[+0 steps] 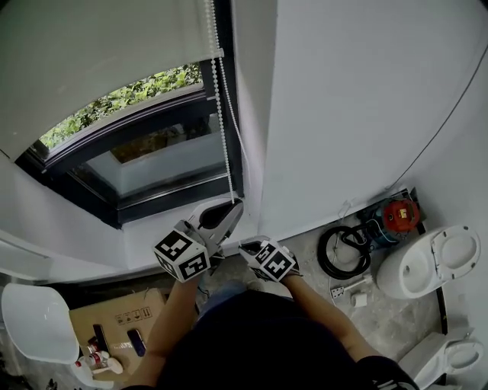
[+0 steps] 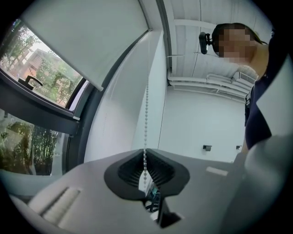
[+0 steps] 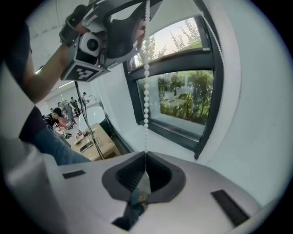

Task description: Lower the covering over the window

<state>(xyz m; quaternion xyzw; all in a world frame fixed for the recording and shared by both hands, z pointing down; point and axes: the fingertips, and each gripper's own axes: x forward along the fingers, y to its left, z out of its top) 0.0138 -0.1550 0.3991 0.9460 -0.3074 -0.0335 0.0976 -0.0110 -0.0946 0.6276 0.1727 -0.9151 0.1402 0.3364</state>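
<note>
A white roller blind (image 1: 99,53) covers the top part of the dark-framed window (image 1: 152,152); its lower edge also shows in the left gripper view (image 2: 87,41). A white bead chain (image 1: 221,114) hangs down the window's right side. My left gripper (image 1: 233,206) is shut on the chain, and the beads (image 2: 146,119) run straight down into its closed jaws (image 2: 145,157). My right gripper (image 1: 245,245) sits just below and is shut on the same chain (image 3: 146,91) where it enters the jaws (image 3: 145,155). In the right gripper view the left gripper (image 3: 144,11) shows above, holding the chain.
A white wall stands right of the window. On the floor at the right are a toilet (image 1: 431,263), a coil of black hose (image 1: 343,251) and a red device (image 1: 400,215). A cardboard box (image 1: 122,316) with small items and a white seat (image 1: 34,320) lie at the lower left.
</note>
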